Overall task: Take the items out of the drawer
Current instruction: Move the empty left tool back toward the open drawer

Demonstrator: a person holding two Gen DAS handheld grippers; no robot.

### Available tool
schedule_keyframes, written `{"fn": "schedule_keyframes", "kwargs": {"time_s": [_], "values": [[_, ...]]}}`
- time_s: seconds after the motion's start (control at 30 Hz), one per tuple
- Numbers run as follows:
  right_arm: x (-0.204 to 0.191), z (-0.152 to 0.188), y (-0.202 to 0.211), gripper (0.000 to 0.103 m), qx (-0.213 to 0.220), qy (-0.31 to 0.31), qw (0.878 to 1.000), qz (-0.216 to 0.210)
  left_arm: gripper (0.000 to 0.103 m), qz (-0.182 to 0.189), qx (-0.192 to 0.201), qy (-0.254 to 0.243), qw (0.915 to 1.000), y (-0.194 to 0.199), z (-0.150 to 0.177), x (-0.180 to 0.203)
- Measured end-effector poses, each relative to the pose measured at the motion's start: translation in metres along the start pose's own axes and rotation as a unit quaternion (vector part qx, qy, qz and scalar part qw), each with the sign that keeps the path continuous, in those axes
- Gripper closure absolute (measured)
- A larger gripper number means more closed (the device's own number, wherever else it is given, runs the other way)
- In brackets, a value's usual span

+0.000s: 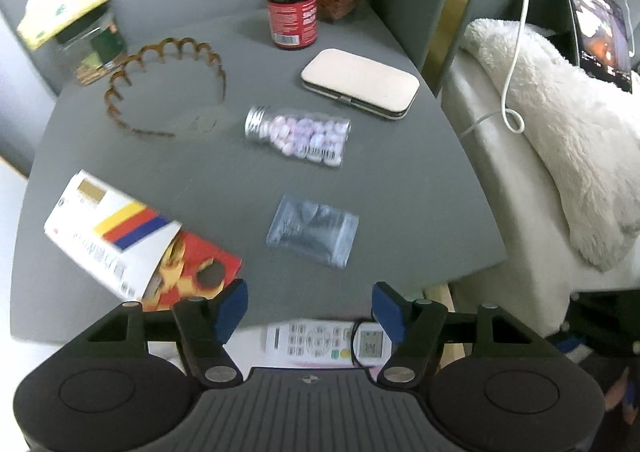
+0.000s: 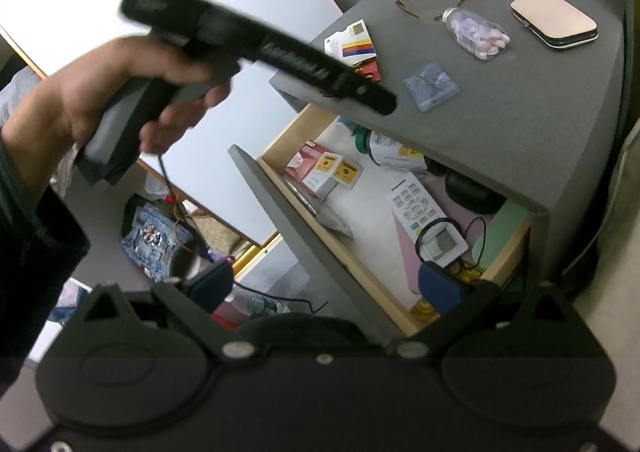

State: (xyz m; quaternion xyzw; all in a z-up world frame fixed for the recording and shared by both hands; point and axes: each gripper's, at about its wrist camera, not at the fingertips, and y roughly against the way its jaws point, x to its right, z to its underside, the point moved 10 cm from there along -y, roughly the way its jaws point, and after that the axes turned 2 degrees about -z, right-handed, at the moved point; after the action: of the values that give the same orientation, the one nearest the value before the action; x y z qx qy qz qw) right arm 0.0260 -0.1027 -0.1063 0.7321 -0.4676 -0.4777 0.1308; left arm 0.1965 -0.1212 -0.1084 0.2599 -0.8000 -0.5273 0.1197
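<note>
Hovering over the desk (image 1: 224, 187), your left gripper (image 1: 308, 308) has its fingers released and empty; the right gripper (image 2: 324, 288), likewise spread, hangs above the open drawer (image 2: 360, 264). Next, I judge, descend toward the remote (image 2: 416, 207) at centre frame.

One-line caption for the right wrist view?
Open right gripper above the open drawer holding a remote; the left gripper hovers over the nightstand top.

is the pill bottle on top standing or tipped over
Tipped over. The pill bottle lies on its side on the nightstand top, silver cap pointing sideways toward the headband.
</note>
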Motion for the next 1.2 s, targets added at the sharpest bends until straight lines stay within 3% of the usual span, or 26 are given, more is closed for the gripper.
{"fn": "schedule_keyframes", "kwargs": {"time_s": [0.17, 0.43, 0.53, 0.63, 0.77, 0.9, 0.97, 1.1, 1.2], "values": [[-0.001, 0.000, -0.001, 0.003, -0.002, 0.002, 1.000, -0.001, 0.026, -0.018, 0.018, 0.029, 0.9993, 0.014, 0.038, 0.001], [-0.009, 0.002, -0.002, 0.003, -0.003, 0.015, 1.000, -0.003, 0.026, -0.027, 0.013, 0.094, 0.9951, 0.000, 0.095, -0.007], [-0.008, 0.001, -0.003, 0.003, -0.003, 0.016, 1.000, 0.003, 0.026, -0.007, 0.018, 0.150, 0.9886, -0.006, 0.115, -0.008], [-0.005, 0.000, -0.003, 0.003, -0.002, 0.012, 1.000, 0.006, 0.025, 0.006, 0.020, 0.166, 0.9859, -0.010, 0.127, -0.001], [-0.005, 0.000, -0.003, 0.002, -0.003, 0.010, 1.000, 0.006, 0.025, 0.019, 0.042, 0.165, 0.9853, -0.014, 0.130, 0.017], [-0.008, -0.001, 0.000, 0.000, 0.012, 0.011, 1.000, 0.009, 0.025, 0.031, 0.024, 0.148, 0.9883, -0.029, 0.119, 0.027], [-0.009, -0.002, 0.003, 0.001, 0.019, 0.009, 1.000, 0.011, 0.025, 0.063, 0.018, 0.134, 0.9889, -0.039, 0.110, 0.031], [-0.004, -0.009, 0.034, 0.000, 0.096, -0.001, 0.995, 0.017, 0.025, 0.102, -0.028, 0.100, 0.9893, -0.063, 0.098, 0.045], [0.000, -0.011, 0.046, 0.000, 0.128, -0.007, 0.992, 0.018, 0.025, 0.119, -0.059, 0.072, 0.9885, -0.079, 0.090, 0.059]]}}
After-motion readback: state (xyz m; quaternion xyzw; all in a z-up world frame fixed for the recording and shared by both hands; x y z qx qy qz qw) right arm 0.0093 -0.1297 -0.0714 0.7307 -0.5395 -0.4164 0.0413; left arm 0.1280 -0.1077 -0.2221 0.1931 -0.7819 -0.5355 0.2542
